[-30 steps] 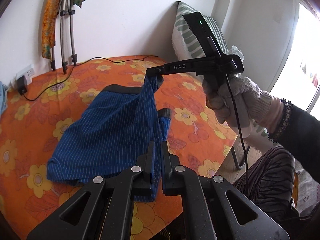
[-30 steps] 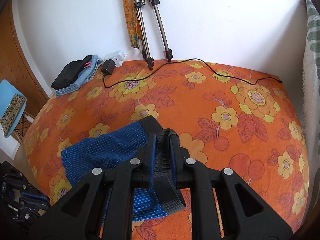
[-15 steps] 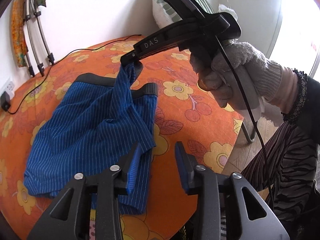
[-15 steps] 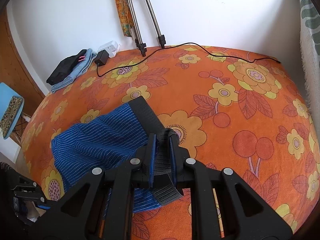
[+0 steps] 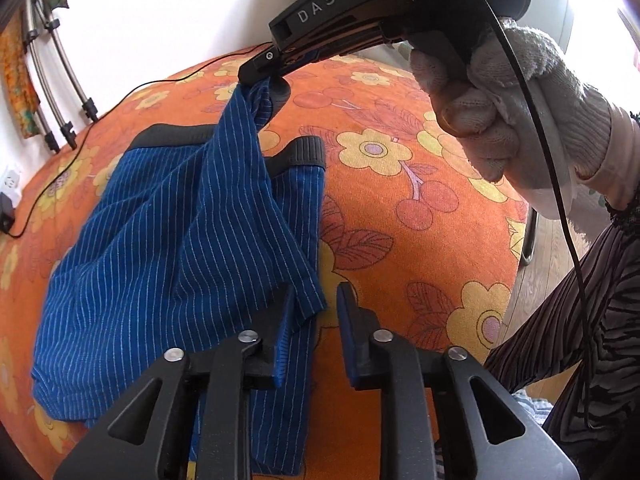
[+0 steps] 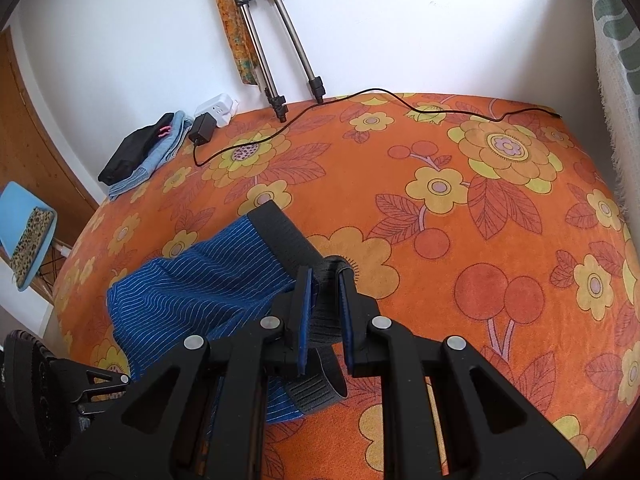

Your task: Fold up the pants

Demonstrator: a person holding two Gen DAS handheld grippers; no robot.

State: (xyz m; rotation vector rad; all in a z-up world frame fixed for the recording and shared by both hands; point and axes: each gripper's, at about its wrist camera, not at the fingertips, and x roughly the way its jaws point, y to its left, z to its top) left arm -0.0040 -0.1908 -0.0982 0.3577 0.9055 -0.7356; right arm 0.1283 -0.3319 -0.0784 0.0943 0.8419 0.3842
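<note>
The pants [image 5: 168, 240] are blue with thin white stripes and a black waistband [image 5: 304, 152], lying on the orange flowered table [image 5: 400, 240]. My left gripper [image 5: 312, 304] is open, its jaws apart over the cloth's near edge, holding nothing. My right gripper [image 5: 260, 76], seen in the left wrist view, pinches a lifted fold of the pants above the table. In the right wrist view the right gripper [image 6: 324, 280] is shut on the black waistband [image 6: 320, 320], and the blue cloth [image 6: 200, 292] hangs down to the left.
A black cable [image 6: 360, 100] crosses the far table. A charger and power strip [image 6: 208, 120], folded dark and light-blue clothes [image 6: 140, 152] and tripod legs [image 6: 280, 60] stand at the back by the wall. A blue chair [image 6: 24, 224] is left of the table.
My left gripper has opened and let go of the pants' edge. The right gripper has kept its hold and lifted the fold higher and nearer.
</note>
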